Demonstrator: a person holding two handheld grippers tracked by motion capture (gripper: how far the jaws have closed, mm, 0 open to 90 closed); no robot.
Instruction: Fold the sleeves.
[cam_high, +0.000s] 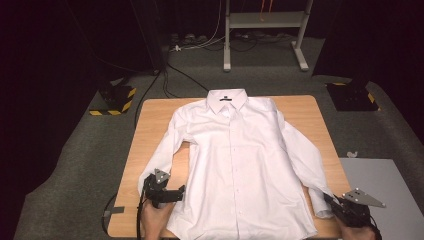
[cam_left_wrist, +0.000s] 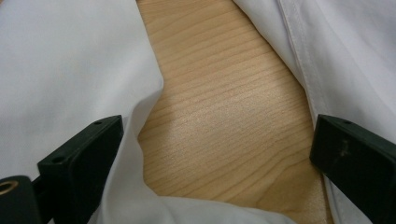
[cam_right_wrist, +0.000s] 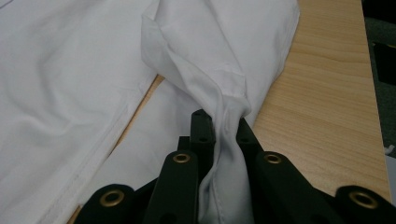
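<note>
Grey carpet (cam_high: 75, 150), wooden table (cam_high: 150, 130), dark room

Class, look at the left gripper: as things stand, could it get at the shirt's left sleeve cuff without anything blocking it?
Probably yes. The left gripper sits with jaws open right beside the sleeve on the table, with bare wood and nothing else between its jaws. The right gripper is busy, shut on the other cuff.

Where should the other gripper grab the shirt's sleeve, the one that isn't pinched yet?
Probably at the cuff end of the free sleeve, coming in from the table's near edge. That sleeve lies flat with bare table between it and the shirt body, so its edge is easy to slip a jaw under. The left gripper sits there with jaws wide apart, while the right gripper already pinches the other cuff.
</note>
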